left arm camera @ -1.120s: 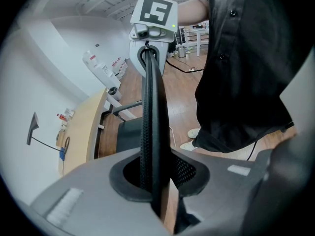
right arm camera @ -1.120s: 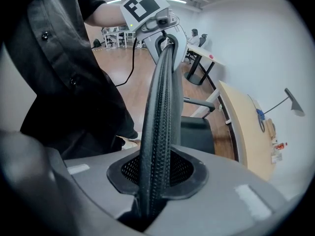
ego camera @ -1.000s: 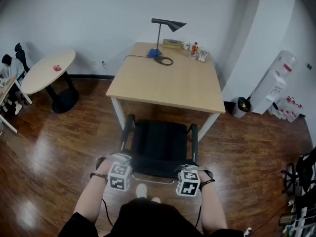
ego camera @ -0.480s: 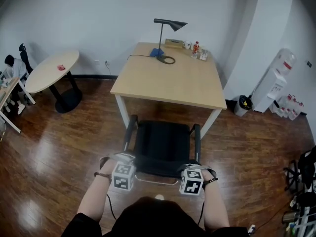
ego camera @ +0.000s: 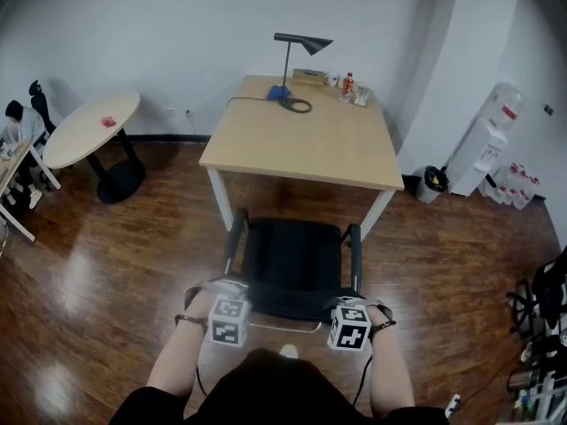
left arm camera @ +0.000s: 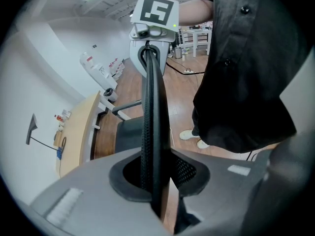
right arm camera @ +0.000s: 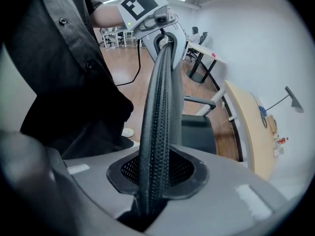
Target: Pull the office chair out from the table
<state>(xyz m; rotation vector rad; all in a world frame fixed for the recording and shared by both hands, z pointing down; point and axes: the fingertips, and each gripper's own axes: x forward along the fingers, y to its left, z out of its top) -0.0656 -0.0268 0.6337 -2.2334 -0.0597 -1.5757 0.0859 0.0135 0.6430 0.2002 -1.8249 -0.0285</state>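
**Item 1, office chair** (ego camera: 292,257). Black padded seat and two slim dark armrests. The thin mesh backrest (ego camera: 285,305) has a ribbed rim. The chair stands just beside the near edge of the table (ego camera: 306,153), in line with its white front legs, with the backrest facing away from the table.

**Item 2, left gripper** (ego camera: 228,301). I read its grey jaws as pinched on the backrest's top rim, near the left corner. It points steeply down with the marker cube upward and the forearm reaching forward.

**Item 3, right gripper** (ego camera: 348,308). It has the same pose at the right corner, with its jaws clamped on the mesh rim.

**Item 4, table.** Pale wood rectangular top with straight edges. A black lamp (ego camera: 297,69) with a cone shade stands near the far edge.

**Item 5, room.** The glossy dark plank floor (ego camera: 106,264) lies open to the left and right of the chair. The person's dark-clothed torso (ego camera: 266,388) stands close behind the backrest. A round table (ego camera: 89,124) sits well apart on the left. A white water dispenser (ego camera: 483,149) stands by the right wall.
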